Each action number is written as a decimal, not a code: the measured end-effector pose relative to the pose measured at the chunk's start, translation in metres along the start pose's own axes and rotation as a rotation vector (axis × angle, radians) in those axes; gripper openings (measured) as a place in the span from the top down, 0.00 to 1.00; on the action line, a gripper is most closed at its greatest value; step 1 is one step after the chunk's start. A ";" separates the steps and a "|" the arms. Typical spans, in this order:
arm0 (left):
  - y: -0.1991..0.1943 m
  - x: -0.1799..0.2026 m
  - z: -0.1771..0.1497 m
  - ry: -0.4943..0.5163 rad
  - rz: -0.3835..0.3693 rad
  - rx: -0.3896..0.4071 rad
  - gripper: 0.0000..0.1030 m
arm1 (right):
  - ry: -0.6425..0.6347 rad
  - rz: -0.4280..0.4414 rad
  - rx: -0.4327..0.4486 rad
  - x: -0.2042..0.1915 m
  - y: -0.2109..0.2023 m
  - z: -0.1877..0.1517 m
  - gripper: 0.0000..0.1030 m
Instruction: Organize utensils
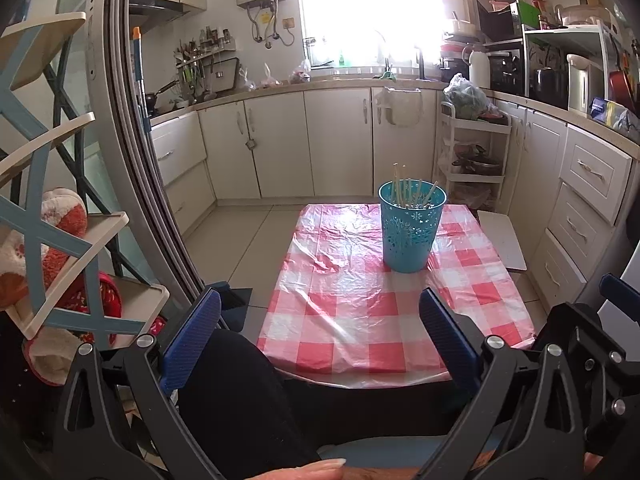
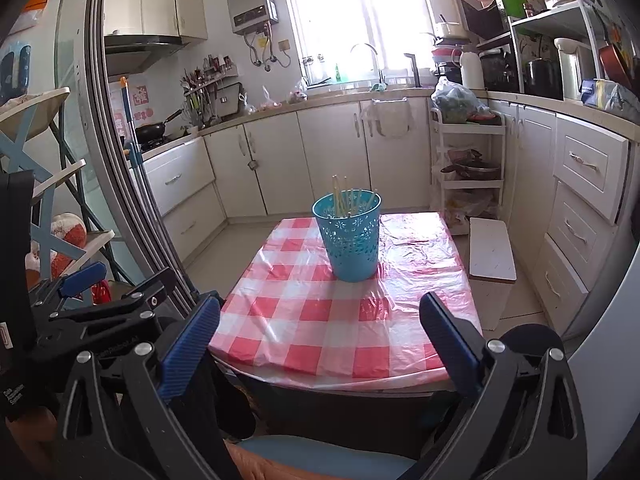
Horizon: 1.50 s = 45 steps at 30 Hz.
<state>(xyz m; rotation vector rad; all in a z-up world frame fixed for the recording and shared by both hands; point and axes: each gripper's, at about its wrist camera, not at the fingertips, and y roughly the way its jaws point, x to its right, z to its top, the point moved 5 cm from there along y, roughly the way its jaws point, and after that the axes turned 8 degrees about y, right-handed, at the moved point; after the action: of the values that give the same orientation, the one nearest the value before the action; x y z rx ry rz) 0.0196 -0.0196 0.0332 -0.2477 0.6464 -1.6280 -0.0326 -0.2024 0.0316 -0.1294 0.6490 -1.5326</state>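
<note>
A turquoise perforated holder (image 1: 411,227) stands upright near the far end of the table with the pink checked cloth (image 1: 360,312). Several pale chopsticks (image 1: 404,186) stick out of its top. It also shows in the right wrist view (image 2: 349,238), with the chopsticks (image 2: 346,196) inside. My left gripper (image 1: 320,312) is open and empty, held back from the table's near edge. My right gripper (image 2: 320,316) is open and empty, also short of the near edge of the table (image 2: 304,320).
A white stool (image 2: 491,250) stands right of the table. A white trolley (image 2: 468,160) with pans is beyond it. Cabinets (image 1: 304,144) line the back and right walls. A shelf rack (image 1: 48,184) and a door frame (image 1: 132,152) are on the left. My dark-clothed leg (image 1: 236,392) is below the left gripper.
</note>
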 end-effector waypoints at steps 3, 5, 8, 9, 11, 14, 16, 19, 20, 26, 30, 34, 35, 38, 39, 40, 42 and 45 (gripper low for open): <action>-0.002 0.000 0.000 0.004 0.007 0.005 0.07 | -0.011 -0.003 0.005 -0.003 -0.002 -0.001 0.07; -0.003 0.000 -0.001 0.005 0.009 0.007 0.07 | -0.017 -0.005 0.008 -0.003 -0.003 -0.001 0.07; -0.004 0.000 -0.001 0.004 0.011 0.008 0.07 | -0.022 -0.008 0.011 -0.004 -0.003 -0.001 0.07; -0.004 -0.001 -0.001 0.003 0.013 0.009 0.07 | -0.022 -0.009 0.011 -0.004 -0.003 -0.001 0.07; -0.005 -0.002 -0.001 0.002 0.015 0.009 0.07 | -0.022 -0.009 0.011 -0.004 -0.003 -0.001 0.07; -0.005 -0.004 -0.001 -0.001 0.020 0.010 0.07 | -0.022 -0.010 0.010 -0.004 -0.003 -0.001 0.07; -0.005 -0.005 -0.001 -0.003 0.019 0.009 0.07 | -0.023 -0.011 0.007 -0.003 -0.003 -0.001 0.07; -0.004 -0.005 -0.001 0.000 0.020 0.009 0.07 | -0.025 -0.012 0.003 -0.003 -0.003 -0.002 0.07; -0.005 -0.004 -0.001 -0.001 0.019 0.009 0.07 | -0.025 -0.013 0.002 -0.003 -0.003 -0.002 0.07; -0.005 -0.005 -0.001 -0.003 0.020 0.011 0.07 | -0.029 -0.018 -0.006 -0.002 -0.002 -0.002 0.07; -0.005 -0.005 -0.001 -0.002 0.019 0.010 0.07 | -0.031 -0.019 -0.008 -0.003 -0.002 -0.002 0.07; -0.005 -0.005 -0.001 -0.002 0.019 0.010 0.07 | -0.031 -0.019 -0.008 -0.003 -0.002 -0.002 0.07; -0.005 -0.005 -0.001 -0.002 0.019 0.010 0.07 | -0.032 -0.018 -0.008 -0.003 -0.002 -0.002 0.07; -0.005 -0.005 -0.001 -0.003 0.021 0.012 0.07 | -0.032 -0.019 -0.007 -0.004 -0.002 -0.002 0.07; -0.005 -0.005 -0.001 -0.003 0.021 0.013 0.07 | -0.032 -0.019 -0.007 -0.004 -0.002 -0.002 0.07; -0.005 -0.005 -0.001 -0.003 0.021 0.013 0.07 | -0.032 -0.020 -0.007 -0.004 -0.002 -0.002 0.07; -0.005 -0.005 -0.001 -0.004 0.021 0.013 0.07 | -0.032 -0.020 -0.008 -0.004 -0.002 -0.003 0.07; -0.005 -0.005 -0.001 -0.003 0.021 0.014 0.07 | -0.035 -0.018 -0.008 -0.004 -0.002 -0.003 0.07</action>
<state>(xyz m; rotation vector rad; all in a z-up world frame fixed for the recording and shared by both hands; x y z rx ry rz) 0.0156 -0.0145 0.0363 -0.2328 0.6333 -1.6111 -0.0352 -0.1984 0.0316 -0.1686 0.6274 -1.5421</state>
